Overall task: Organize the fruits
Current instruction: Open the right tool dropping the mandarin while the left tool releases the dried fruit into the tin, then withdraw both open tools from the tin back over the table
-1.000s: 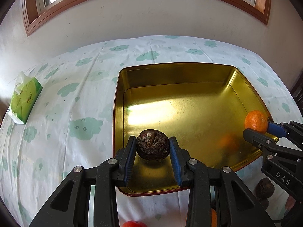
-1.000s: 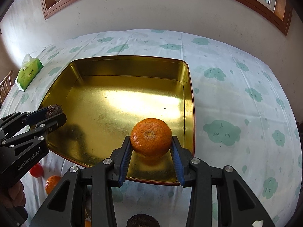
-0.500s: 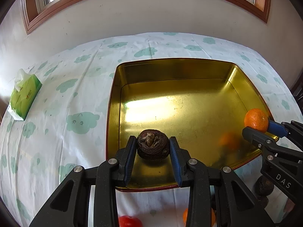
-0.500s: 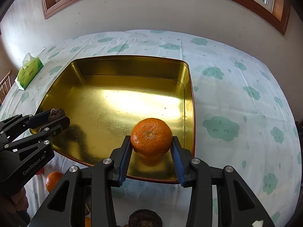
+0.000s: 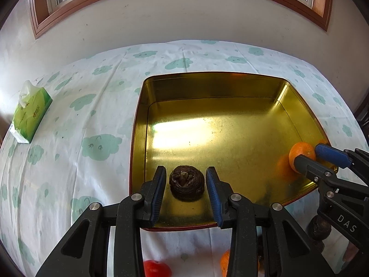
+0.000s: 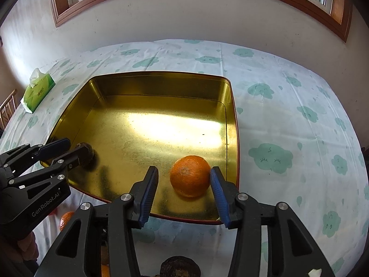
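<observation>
A gold metal tray (image 5: pixel 207 85) lies on the cloud-print tablecloth. A dark brown wrinkled fruit (image 5: pixel 186 182) rests on the tray floor by its near rim, between the pads of my left gripper (image 5: pixel 186 169). The jaws are opening and a gap shows on both sides. An orange (image 6: pixel 190 179) sits on the tray floor (image 6: pixel 161 85) near the right wall, between the pads of my right gripper (image 6: pixel 183 170). Its jaws are opening too, with the left pad clear and the right pad at the peel. Each view shows the other gripper (image 6: pixel 75 147) (image 5: pixel 307 153) at its side.
A green tissue pack (image 5: pixel 31 113) lies at the far left. Loose fruit lies on the cloth in front of the tray: a red one (image 5: pixel 156 269), an orange one (image 5: pixel 224 262) and a dark one (image 5: pixel 320 228). A wall with a window stands behind the table.
Both grippers' jaws have spread apart. The dark fruit and the orange, gripped before, now rest on the tray floor between the pads. Neither hand has shifted noticeably.
</observation>
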Demonstrator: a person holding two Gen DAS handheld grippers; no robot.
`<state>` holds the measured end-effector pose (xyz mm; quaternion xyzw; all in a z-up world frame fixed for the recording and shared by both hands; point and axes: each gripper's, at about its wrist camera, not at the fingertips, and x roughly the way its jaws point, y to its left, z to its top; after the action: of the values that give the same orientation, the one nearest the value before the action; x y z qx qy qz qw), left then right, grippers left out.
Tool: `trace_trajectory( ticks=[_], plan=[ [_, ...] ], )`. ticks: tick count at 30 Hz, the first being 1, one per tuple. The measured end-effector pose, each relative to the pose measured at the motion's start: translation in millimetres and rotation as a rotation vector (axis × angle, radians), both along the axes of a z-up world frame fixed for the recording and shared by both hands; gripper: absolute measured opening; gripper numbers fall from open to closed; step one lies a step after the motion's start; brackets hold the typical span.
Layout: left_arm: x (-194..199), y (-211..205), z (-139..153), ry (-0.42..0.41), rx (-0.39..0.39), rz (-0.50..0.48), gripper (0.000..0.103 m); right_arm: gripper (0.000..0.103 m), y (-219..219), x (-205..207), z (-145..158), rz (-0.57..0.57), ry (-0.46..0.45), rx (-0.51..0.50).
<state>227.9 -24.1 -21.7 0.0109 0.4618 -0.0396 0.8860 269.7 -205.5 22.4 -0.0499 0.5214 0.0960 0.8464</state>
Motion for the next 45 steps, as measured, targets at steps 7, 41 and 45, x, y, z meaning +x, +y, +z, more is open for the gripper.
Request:
trace_trajectory(
  ticks=[7,41,45],
  plan=[
    [-18,3,10,-0.024,-0.021,-0.003,0.048,0.044,-3,-17,18,0.004,-0.037,0.014],
    [-195,36,-7,-0.041,-0.020,0.043,0.049,0.044,-46,-200,11,-0.008,-0.003,0.052],
    [-196,36,-12,-0.033,-0.015,0.048,0.049,0.044,-41,-200,6,-0.001,0.013,0.052]
  ],
)
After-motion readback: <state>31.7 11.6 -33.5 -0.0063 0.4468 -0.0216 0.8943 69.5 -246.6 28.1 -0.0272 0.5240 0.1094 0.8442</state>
